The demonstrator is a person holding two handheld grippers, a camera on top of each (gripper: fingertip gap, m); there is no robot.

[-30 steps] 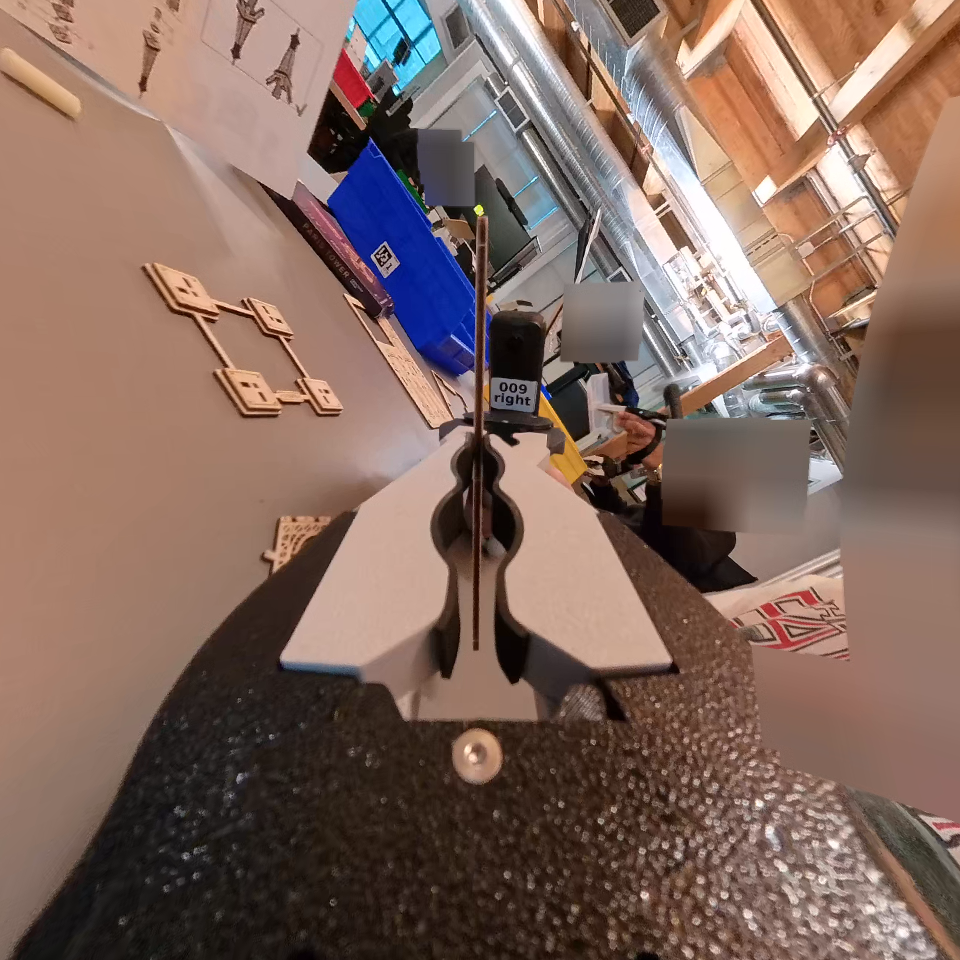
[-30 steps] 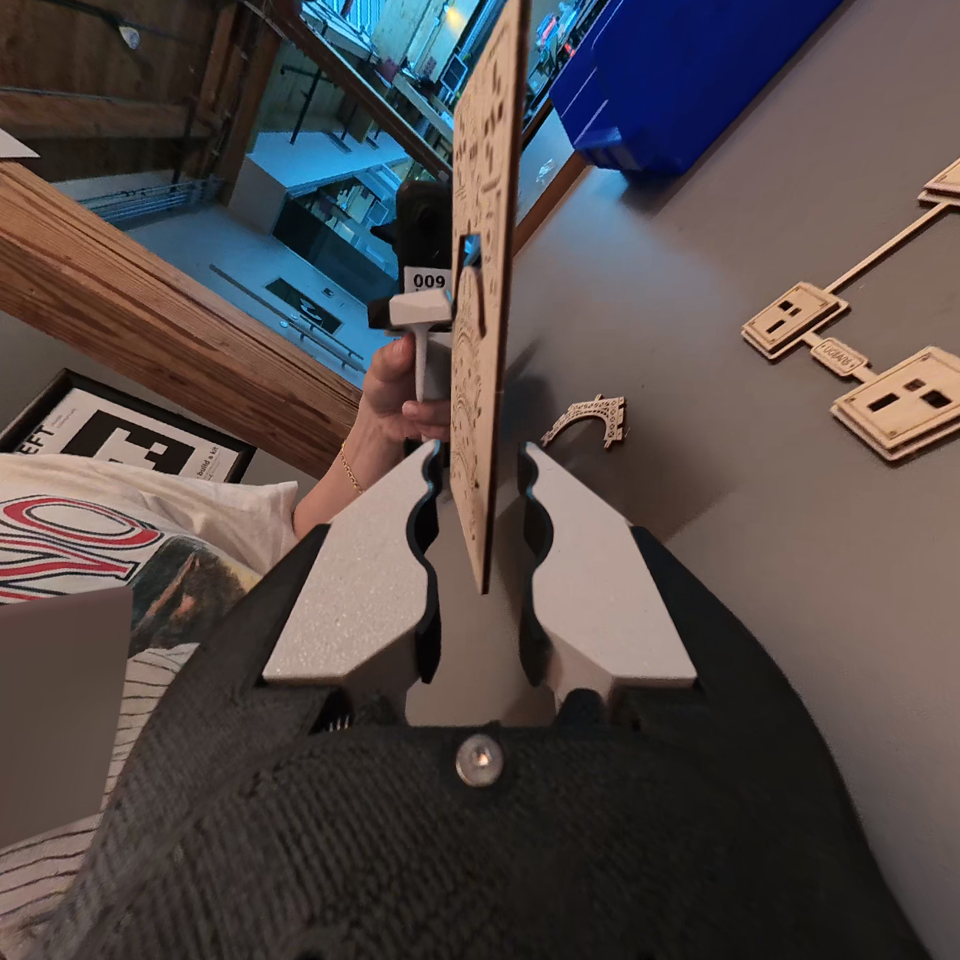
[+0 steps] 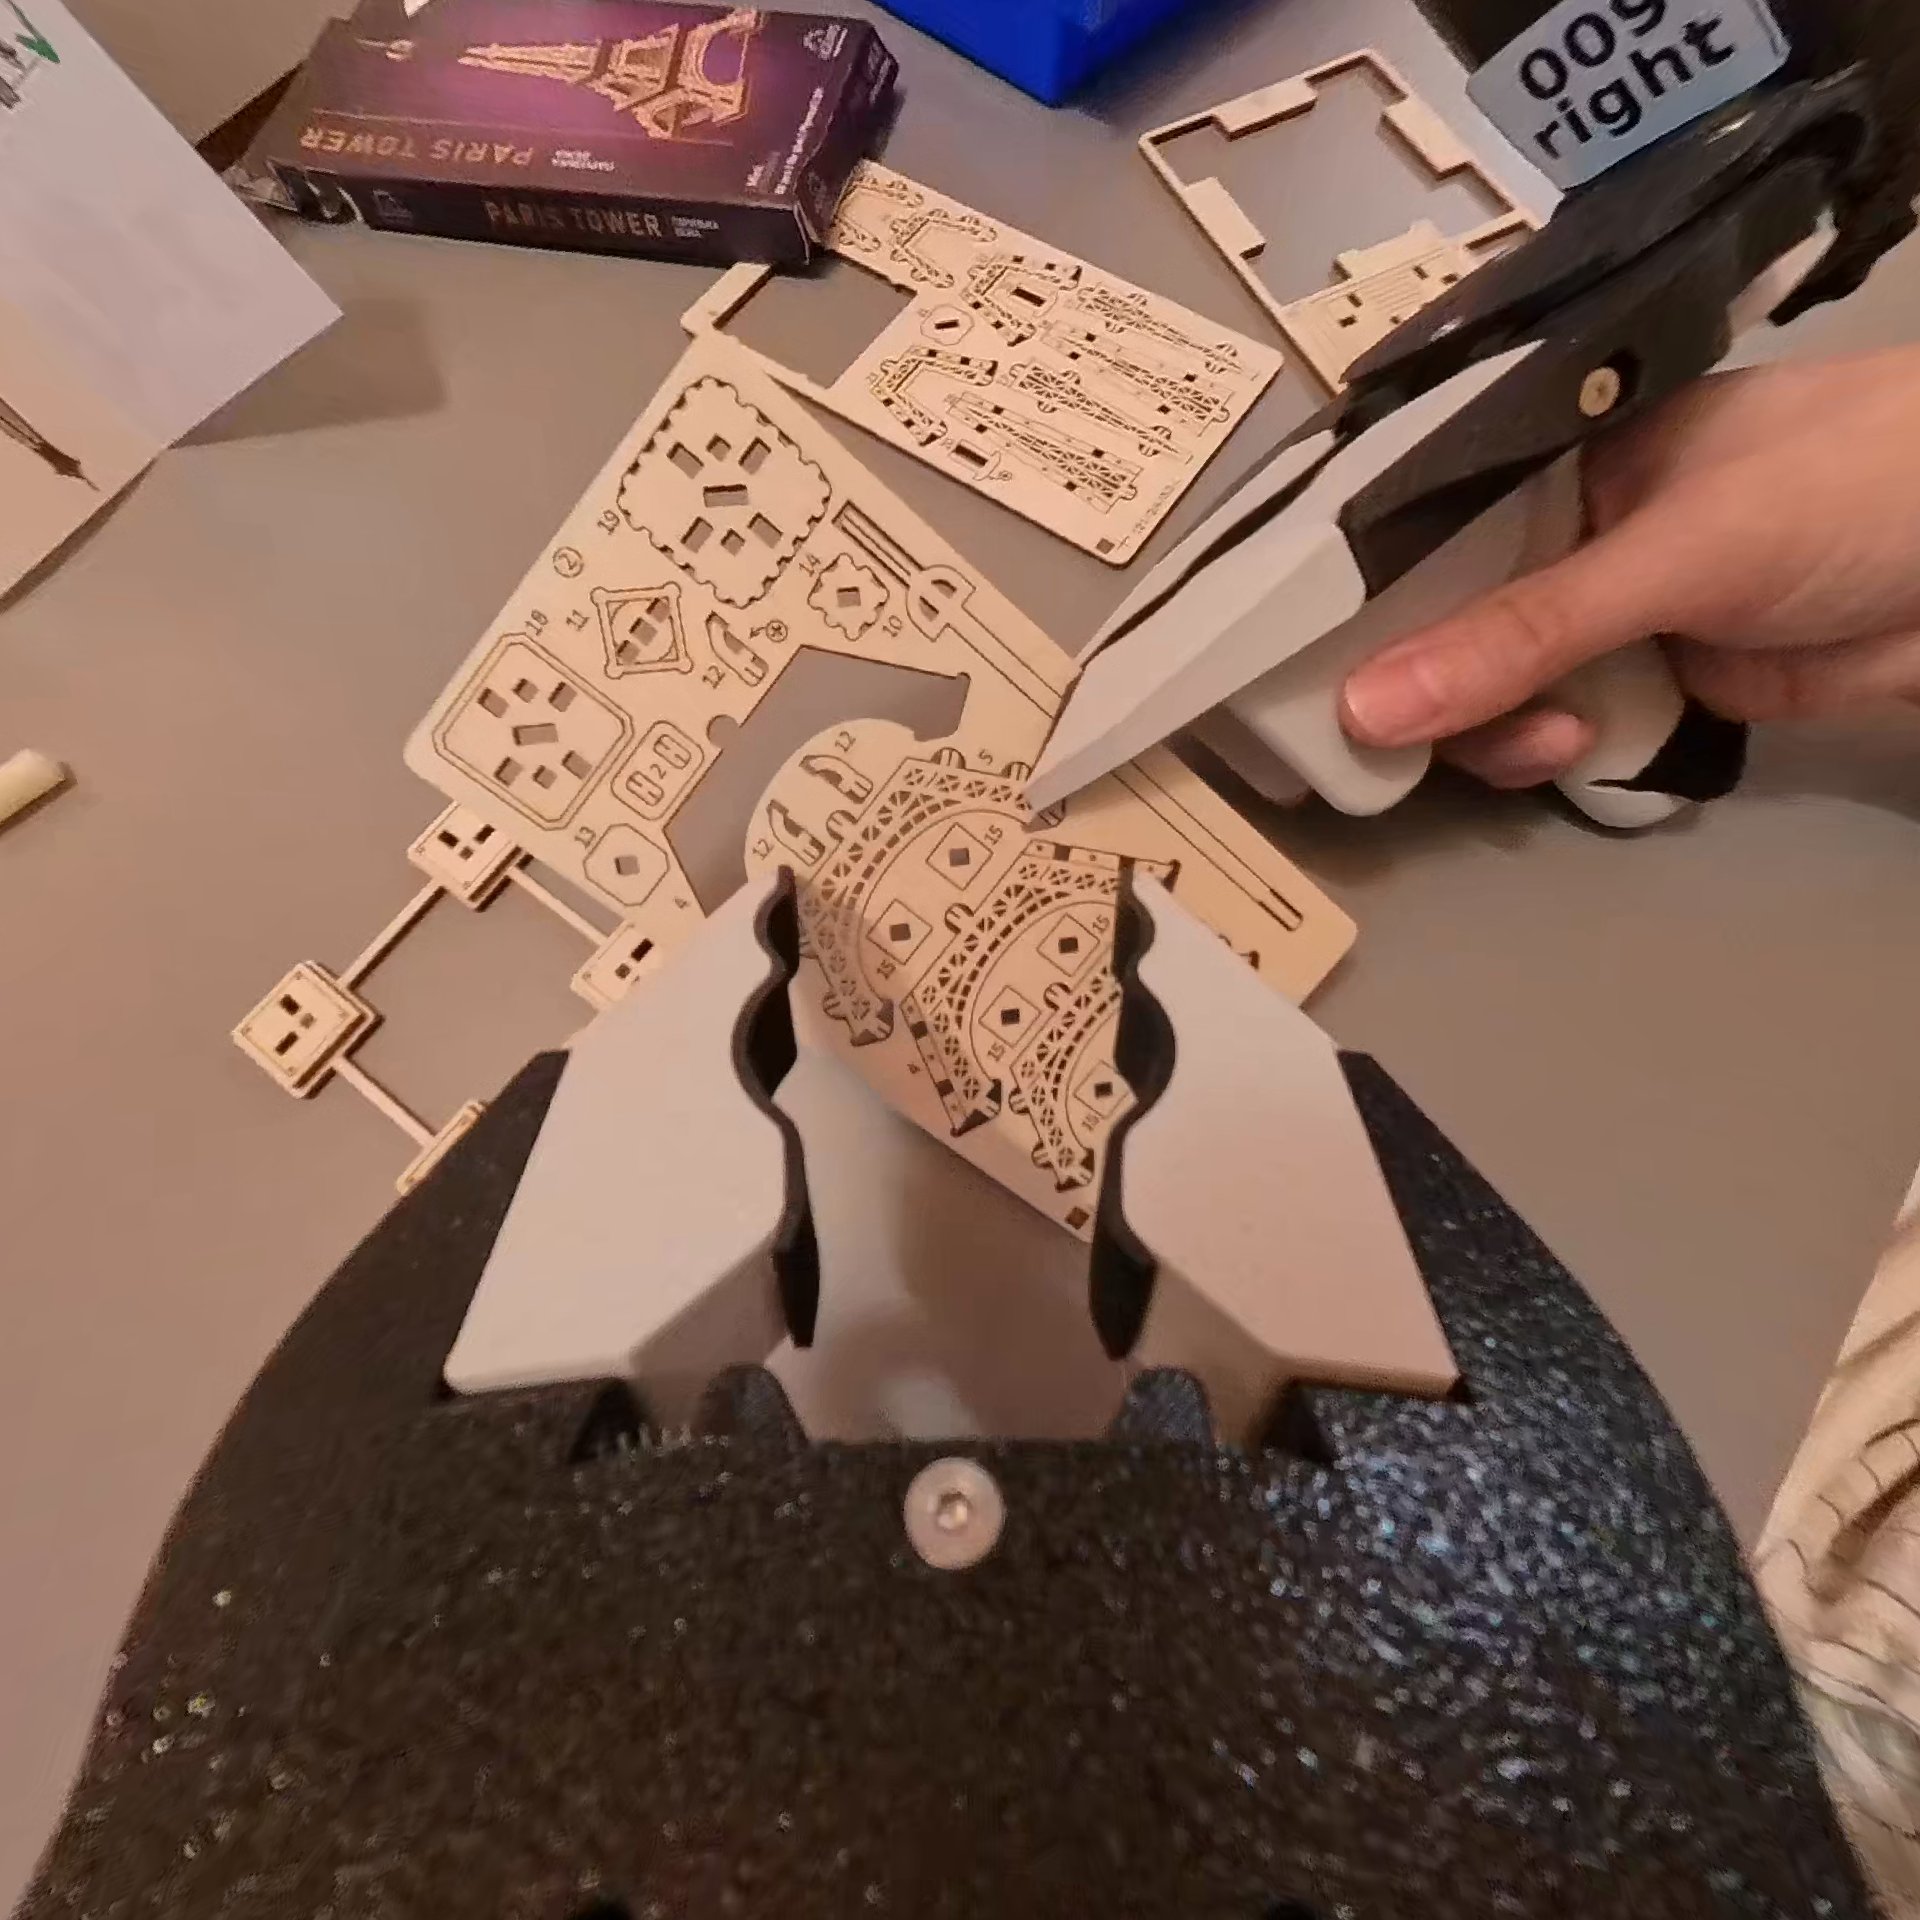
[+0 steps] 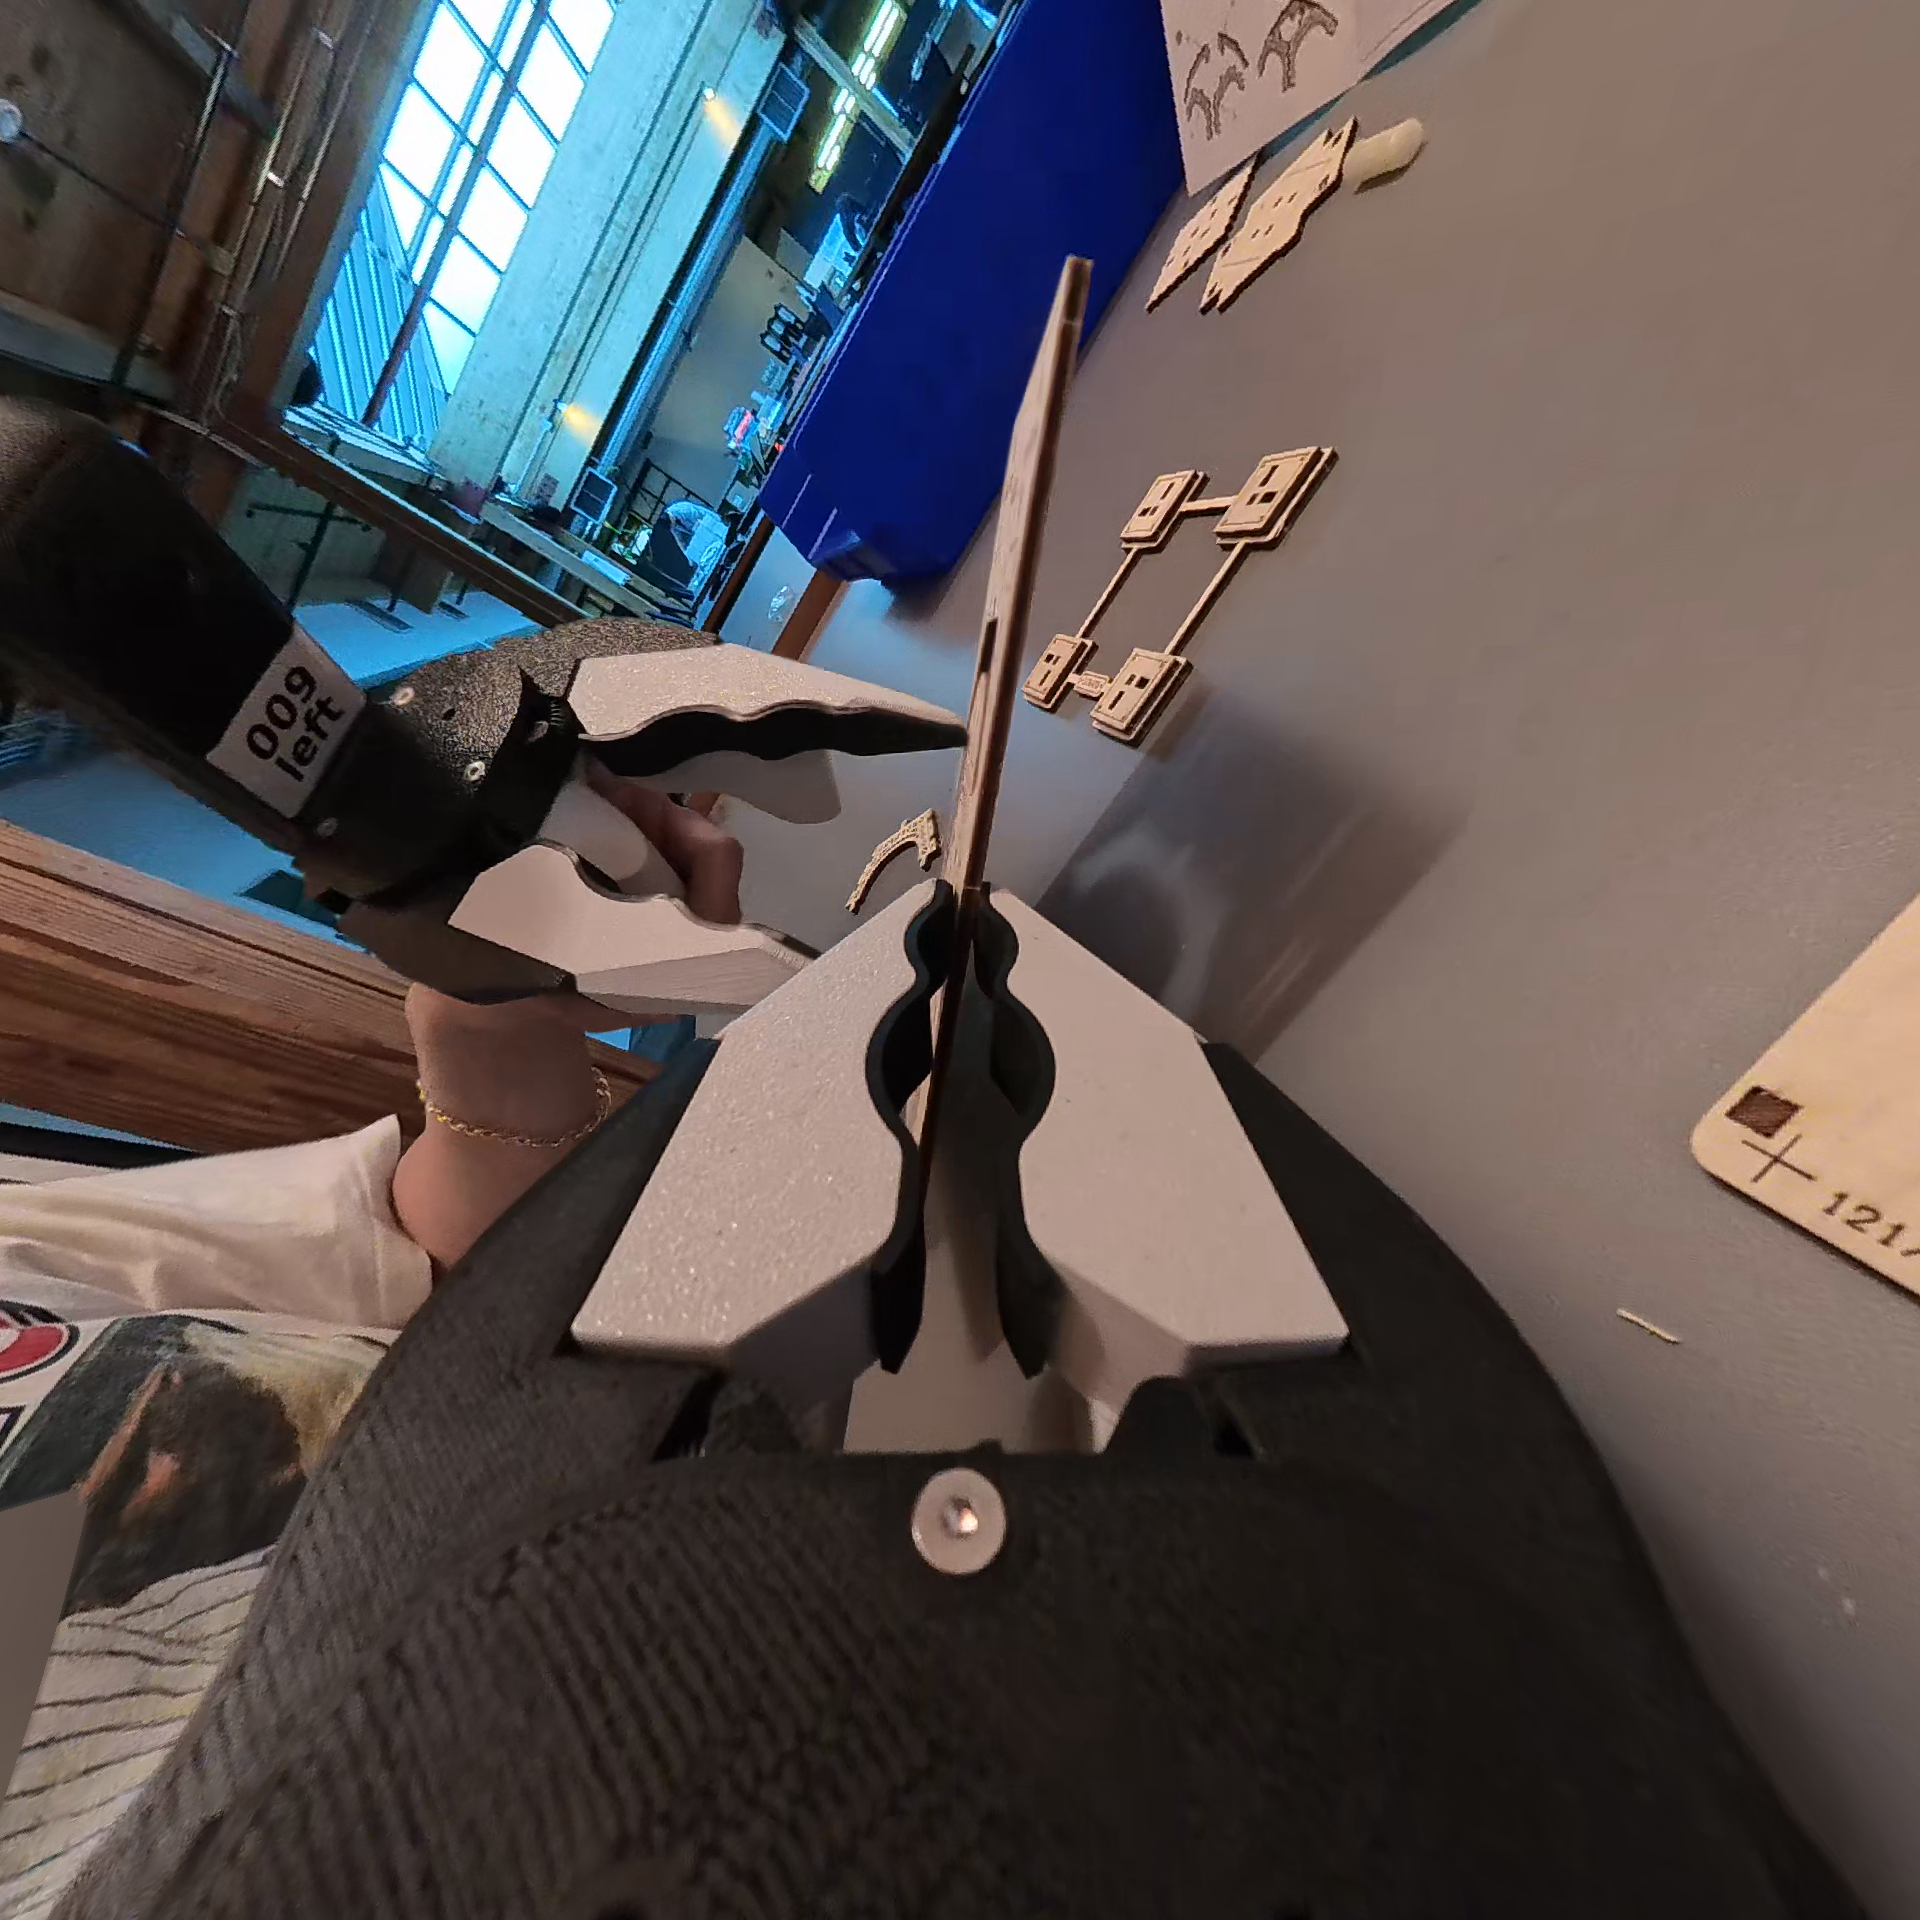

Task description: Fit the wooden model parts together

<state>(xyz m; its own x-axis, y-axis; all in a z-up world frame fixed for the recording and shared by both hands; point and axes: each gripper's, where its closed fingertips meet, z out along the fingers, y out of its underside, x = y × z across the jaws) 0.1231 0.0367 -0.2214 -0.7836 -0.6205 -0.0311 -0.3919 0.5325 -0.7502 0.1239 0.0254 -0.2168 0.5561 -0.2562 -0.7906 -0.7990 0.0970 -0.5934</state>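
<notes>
Workshop: timber beams (image 4: pixel 156 987), big windows (image 4: pixel 436 208)

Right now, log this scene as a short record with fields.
held part: wooden parts sheet, thin, seen edge-on, raised off the table
right tongs: shut on the sheet's edge
left tongs: open, empty, facing the sheet's arch cut-outs
assembled piece: four-pad square frame, flat on the grey table
loose part: small arch piece on the table beyond the sheet
other items: second parts sheet, kit box, blue bin
</notes>
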